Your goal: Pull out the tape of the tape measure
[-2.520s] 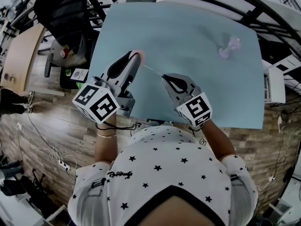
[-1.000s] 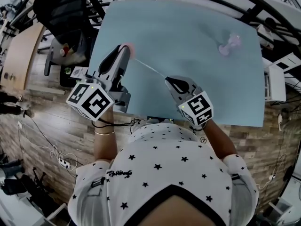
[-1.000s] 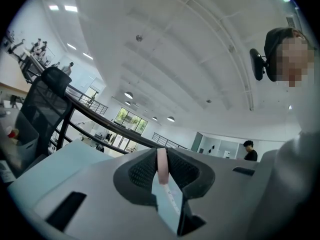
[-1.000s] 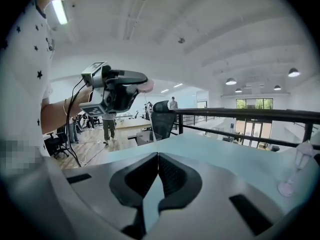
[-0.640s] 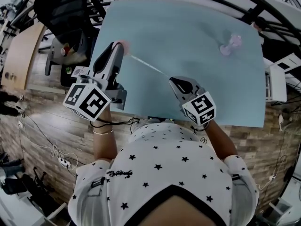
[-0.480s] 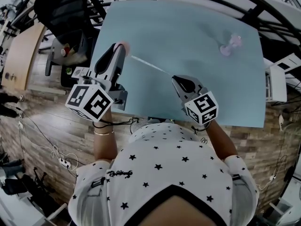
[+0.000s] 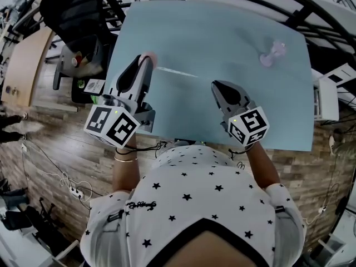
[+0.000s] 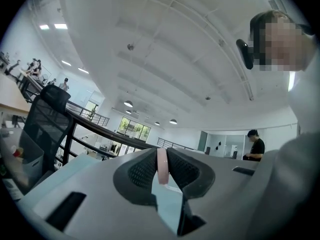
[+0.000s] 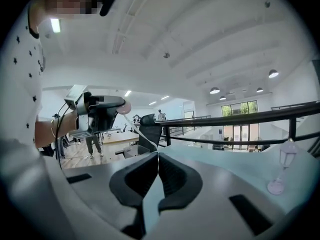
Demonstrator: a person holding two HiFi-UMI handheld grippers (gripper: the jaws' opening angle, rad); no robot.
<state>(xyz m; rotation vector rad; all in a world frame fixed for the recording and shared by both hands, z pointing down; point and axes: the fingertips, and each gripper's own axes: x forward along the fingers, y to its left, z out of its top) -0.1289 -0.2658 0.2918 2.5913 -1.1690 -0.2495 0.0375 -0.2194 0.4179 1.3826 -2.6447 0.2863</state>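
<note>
The left gripper (image 7: 146,61) has its jaws only a narrow way apart and clamped on the tape measure (image 7: 149,56). It is a small round pink case, sitting edge-on right at the jaw tips btw the two ribbed pads (image 8: 142,171). I think the grip is so far forward for a reason: the case works as a fixed anchor, and its mouth is free on the side that faces the other gripper. The right gripper (image 7: 218,86) has its jaws pressed together w/ nothing btw them except the thin end of the tape (image 7: 178,72). In the right gripper view the tape leaves these tips and runs straight ahead and a bit to the left, up to the pink case in the other jaws. Both grippers hang above the light blue table (image 7: 222,32), well apart from each other, prob. so that the strip has free air and does not drag on the surface. The tape itself looks narrow, flat and whitish, and it is drawn in one straight line w/o sag, so I judge it is under tension. Any marks on it are too small to read. From the edge the case looks thin, approx. as wide as the small gap btw the left jaws. How much tape is left inside, I cannot tell.
</note>
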